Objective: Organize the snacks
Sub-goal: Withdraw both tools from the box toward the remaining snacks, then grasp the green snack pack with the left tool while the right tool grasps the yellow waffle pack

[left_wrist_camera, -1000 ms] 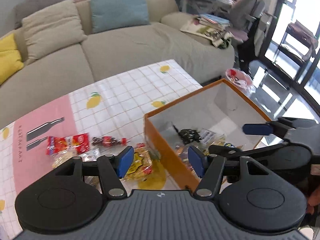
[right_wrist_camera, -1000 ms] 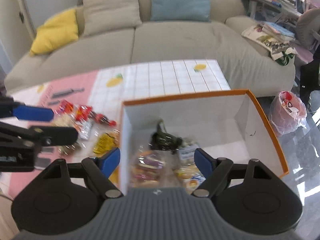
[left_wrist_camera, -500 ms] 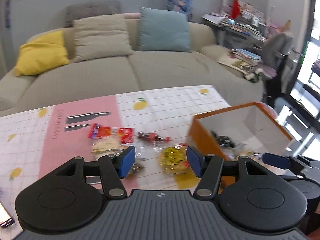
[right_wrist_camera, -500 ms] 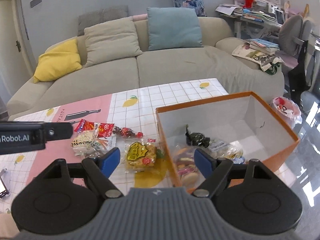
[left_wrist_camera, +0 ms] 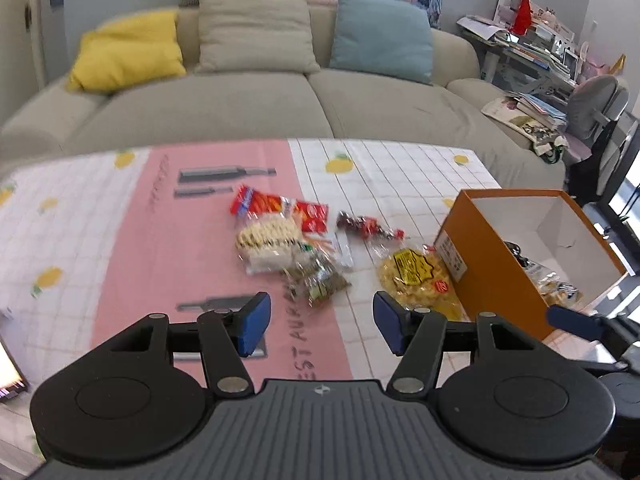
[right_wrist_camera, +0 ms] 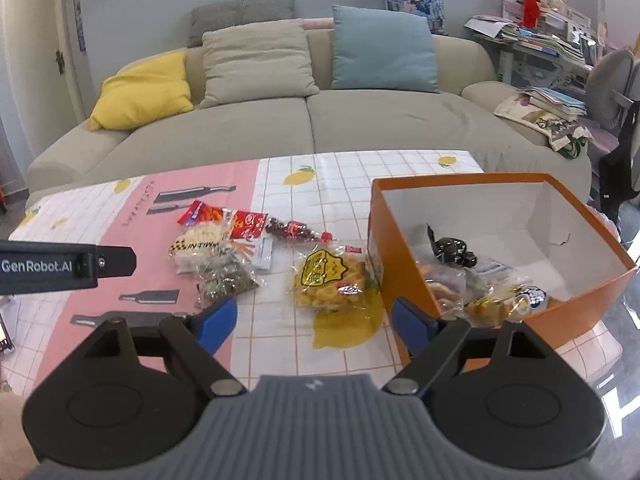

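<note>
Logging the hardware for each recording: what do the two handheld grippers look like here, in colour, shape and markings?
Both match: the left gripper and right gripper each have a ribbed dark grey body, two round black discs at its sides, black linkage arms with silver pivot pins, and blue pads on the fingertips. A small white logo sits on the body. The left gripper's finger, seen from the right wrist camera, carries white "GenRobot.AI" lettering. No cables or sleeves show.
</note>
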Available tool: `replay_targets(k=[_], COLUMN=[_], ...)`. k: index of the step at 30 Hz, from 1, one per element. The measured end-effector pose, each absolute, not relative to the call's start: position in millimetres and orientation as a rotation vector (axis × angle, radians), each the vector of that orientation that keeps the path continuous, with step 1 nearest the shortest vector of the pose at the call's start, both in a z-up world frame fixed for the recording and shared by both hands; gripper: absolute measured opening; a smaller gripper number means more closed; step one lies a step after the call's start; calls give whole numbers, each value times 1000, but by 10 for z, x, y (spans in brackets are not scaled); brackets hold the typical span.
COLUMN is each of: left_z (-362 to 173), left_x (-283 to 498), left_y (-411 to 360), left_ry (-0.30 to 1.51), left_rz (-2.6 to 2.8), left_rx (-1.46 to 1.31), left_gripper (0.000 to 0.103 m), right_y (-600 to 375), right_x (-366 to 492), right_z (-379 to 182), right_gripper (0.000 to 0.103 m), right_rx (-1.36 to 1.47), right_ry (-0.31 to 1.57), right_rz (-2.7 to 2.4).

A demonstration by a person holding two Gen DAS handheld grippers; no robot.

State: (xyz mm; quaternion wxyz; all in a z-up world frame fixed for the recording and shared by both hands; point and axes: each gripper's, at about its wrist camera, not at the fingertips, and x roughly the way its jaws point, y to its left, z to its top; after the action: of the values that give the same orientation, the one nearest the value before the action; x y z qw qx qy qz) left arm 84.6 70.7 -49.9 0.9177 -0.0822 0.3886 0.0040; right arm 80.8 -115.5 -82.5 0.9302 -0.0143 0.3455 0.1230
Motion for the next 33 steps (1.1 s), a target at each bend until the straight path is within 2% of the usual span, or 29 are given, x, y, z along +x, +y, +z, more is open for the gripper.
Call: replay_targets(k=[13, 17, 25, 28, 30, 33], left_z=[-894, -1017, -1308, -1428, -1505, -1601], left_x=[1197, 1368, 1704, 1817, 1884, 1956], left_y=[782, 834, 909, 921, 936, 948], left_ry=[896, 907, 942, 952, 959, 964], left_rz=[2, 13, 11, 21, 31, 37], left_rx=[-221, -229, -293, -322, -344, -376], left_gripper=[71, 71, 71, 71, 71, 71], right_y=[-862, -759, -612, -562, -546, -529], right_x=[1243, 1450, 1862, 1977, 2042, 2112], right_z=[-1249, -1411, -1718, -1804, -1854, -1927], right_gripper=[82, 76, 76, 79, 85, 85], right_rx=[-153, -186, -225, -260, -266, -258], right_ry=[759, 757, 777, 768, 764, 760], right_rz=[272, 260, 185, 166, 152, 142])
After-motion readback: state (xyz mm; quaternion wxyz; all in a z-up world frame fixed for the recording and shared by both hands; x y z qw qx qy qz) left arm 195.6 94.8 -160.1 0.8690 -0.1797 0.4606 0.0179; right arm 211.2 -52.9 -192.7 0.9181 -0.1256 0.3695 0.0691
